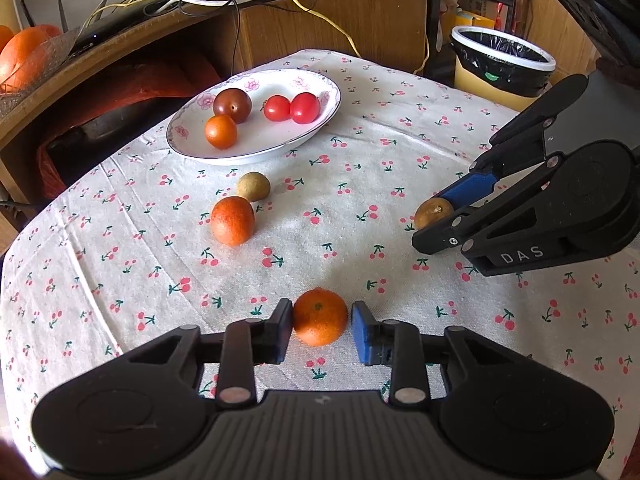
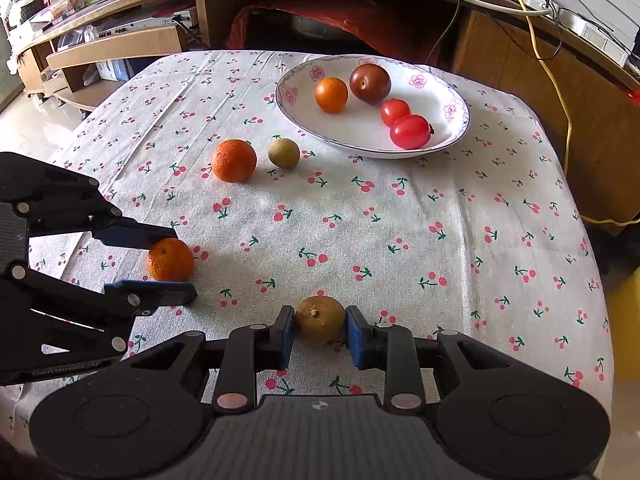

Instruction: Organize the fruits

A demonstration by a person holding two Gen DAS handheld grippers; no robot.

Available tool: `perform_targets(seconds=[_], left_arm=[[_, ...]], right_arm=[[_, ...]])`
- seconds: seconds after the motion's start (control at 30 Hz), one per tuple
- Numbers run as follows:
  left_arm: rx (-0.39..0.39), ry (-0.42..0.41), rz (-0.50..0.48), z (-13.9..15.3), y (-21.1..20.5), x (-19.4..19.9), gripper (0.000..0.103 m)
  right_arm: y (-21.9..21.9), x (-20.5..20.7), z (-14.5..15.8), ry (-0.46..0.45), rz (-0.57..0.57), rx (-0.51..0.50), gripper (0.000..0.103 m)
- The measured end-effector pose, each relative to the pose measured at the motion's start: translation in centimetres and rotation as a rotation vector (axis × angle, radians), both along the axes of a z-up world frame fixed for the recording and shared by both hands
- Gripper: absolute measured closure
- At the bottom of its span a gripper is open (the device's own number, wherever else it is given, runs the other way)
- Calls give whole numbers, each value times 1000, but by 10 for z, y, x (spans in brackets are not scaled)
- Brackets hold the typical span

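A white flowered plate (image 1: 304, 136) (image 2: 360, 140) holds a dark plum (image 1: 232, 105), a small orange (image 1: 220, 131) and two red tomatoes (image 1: 291, 108). On the cloth lie an orange (image 1: 232, 220) (image 2: 233, 160) and a brown longan (image 1: 253, 186) (image 2: 283, 153). My left gripper (image 1: 322, 330) (image 2: 176, 266) straddles a small orange (image 1: 320, 322) (image 2: 169, 259) on the cloth; the left pad touches it, a small gap shows on the right. My right gripper (image 2: 320, 330) (image 1: 440, 220) is shut on a brown fruit (image 2: 320, 319) (image 1: 433, 213) at cloth level.
The table has a cherry-print cloth (image 1: 360, 208) (image 2: 400, 220). A wooden cabinet (image 1: 340, 16) with cables stands behind it. A bin with a black liner (image 1: 502, 60) is at the far right. A bowl of oranges (image 1: 24, 60) sits at the left.
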State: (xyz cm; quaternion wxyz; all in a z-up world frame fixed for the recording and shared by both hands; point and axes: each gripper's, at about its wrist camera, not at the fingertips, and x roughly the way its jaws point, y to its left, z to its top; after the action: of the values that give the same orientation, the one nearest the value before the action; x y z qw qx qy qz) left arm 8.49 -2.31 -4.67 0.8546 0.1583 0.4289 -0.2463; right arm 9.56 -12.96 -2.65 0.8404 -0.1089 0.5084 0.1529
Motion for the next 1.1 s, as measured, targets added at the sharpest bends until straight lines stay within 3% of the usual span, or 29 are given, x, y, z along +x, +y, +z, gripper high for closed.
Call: perform_targets(seconds=[0.23,0.83,1.1], left_arm=[[24,0,0,1,-7,5,65],[69,-110,20,21,-20,32,66],[68,-122,28,25,-21,40,65]], right_arm=[[5,1,1,-7,14,-21,81],[14,11,23,-96,15,9,81],[14,18,29,-121,0,13,81]])
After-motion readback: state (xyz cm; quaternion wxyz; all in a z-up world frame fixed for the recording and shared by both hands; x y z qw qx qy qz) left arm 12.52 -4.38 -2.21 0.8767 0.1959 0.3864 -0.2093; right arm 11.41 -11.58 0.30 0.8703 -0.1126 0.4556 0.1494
